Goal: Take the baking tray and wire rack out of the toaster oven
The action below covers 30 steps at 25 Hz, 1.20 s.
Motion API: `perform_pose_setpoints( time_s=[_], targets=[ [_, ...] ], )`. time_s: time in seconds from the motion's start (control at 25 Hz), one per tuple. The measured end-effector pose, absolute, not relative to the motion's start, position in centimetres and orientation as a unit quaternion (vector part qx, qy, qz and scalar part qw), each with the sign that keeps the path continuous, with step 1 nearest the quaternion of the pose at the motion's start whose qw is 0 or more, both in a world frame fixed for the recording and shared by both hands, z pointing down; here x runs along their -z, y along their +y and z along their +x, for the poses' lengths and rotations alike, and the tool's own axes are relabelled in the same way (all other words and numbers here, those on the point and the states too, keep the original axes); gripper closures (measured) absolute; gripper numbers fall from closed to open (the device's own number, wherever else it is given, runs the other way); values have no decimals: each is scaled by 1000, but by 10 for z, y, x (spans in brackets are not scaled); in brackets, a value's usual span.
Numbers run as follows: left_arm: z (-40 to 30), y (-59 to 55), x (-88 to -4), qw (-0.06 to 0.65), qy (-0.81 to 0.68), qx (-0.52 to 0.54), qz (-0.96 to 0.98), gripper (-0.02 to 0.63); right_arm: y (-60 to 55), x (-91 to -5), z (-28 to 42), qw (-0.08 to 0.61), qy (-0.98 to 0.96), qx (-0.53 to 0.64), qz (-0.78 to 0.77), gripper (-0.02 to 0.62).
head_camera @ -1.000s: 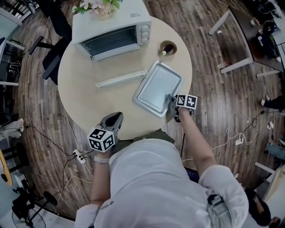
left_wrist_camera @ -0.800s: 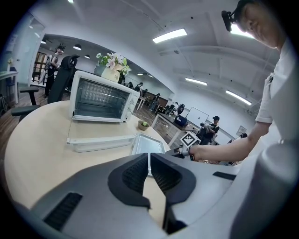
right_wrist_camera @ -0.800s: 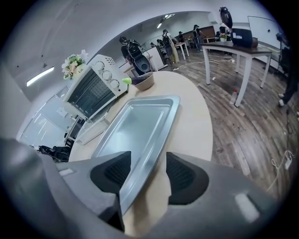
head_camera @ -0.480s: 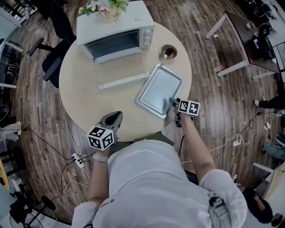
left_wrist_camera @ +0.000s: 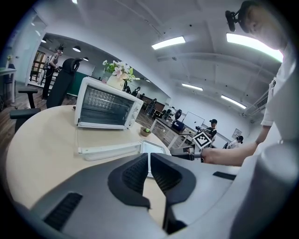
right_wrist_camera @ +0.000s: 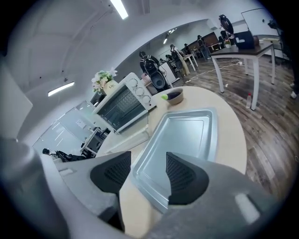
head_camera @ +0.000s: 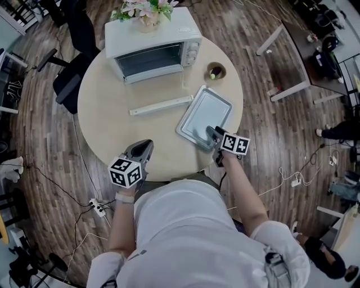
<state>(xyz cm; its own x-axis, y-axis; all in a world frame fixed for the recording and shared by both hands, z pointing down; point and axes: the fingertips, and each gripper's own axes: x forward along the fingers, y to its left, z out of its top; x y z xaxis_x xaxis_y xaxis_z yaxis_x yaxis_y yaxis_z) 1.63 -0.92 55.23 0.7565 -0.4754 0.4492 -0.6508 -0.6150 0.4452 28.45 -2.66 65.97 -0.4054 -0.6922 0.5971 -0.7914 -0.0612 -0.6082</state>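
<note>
The silver baking tray (head_camera: 205, 114) lies flat on the round table (head_camera: 107, 107), right of centre, and is empty (right_wrist_camera: 187, 135). My right gripper (head_camera: 212, 134) (right_wrist_camera: 148, 163) is open at the tray's near corner, with its jaws to either side of the rim and not closed on it. My left gripper (head_camera: 143, 151) (left_wrist_camera: 149, 161) is shut on nothing near the table's front edge. The white toaster oven (head_camera: 152, 42) (left_wrist_camera: 107, 109) stands at the back of the table. Its front is dark, and I cannot make out a wire rack inside.
A long white strip (head_camera: 160, 105) lies across the table between the oven and me. A small brown bowl (head_camera: 216, 72) holding something green sits right of the oven. A flower pot (head_camera: 147, 11) stands on the oven. Chairs and desks ring the table.
The head view has shifted, so everything sits a little higher and further right. My right gripper stays at the tray's near corner. The left gripper has not moved.
</note>
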Motion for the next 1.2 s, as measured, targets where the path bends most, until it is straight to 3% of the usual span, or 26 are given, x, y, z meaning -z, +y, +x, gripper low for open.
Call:
perform_pose_setpoints(
  time_s=[1.2],
  targets=[
    [-119, -41, -561, 315, -294, -146, 891, 606, -198, -556, 79, -102, -765, -374, 515, 376]
  ],
)
